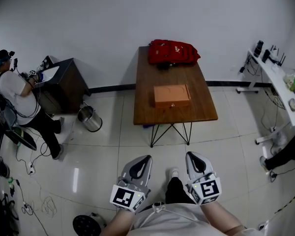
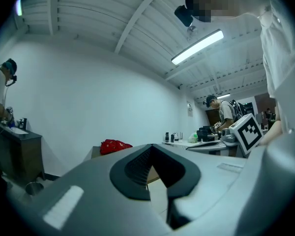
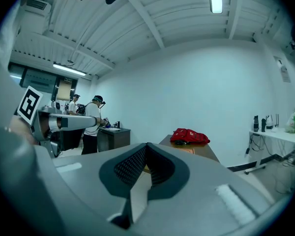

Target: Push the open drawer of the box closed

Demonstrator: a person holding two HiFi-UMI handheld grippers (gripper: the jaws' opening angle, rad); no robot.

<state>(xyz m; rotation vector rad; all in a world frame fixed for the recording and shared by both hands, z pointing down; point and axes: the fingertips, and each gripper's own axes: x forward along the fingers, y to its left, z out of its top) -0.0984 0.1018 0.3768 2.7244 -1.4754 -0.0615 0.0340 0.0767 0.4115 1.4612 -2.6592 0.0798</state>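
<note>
Box (image 1: 172, 96) sat flat, orange, rectangular on a wooden table (image 1: 146, 77); left gripper (image 1: 145, 158) and right gripper (image 1: 191, 155) had ribbed jaws together.

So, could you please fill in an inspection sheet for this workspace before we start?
Surface: wooden table on black wire legs, some way ahead.
Job's things: box mid-table; whether its drawer stands open is too small to tell.
Clutter: red backpack at the table's far end; metal bin on the floor.
Grippers: left gripper and right gripper both shut, empty, held near the body.
Cables: loose cables on the floor at left.
Surroundings: another person at a dark cabinet, left; white desk, right.
</note>
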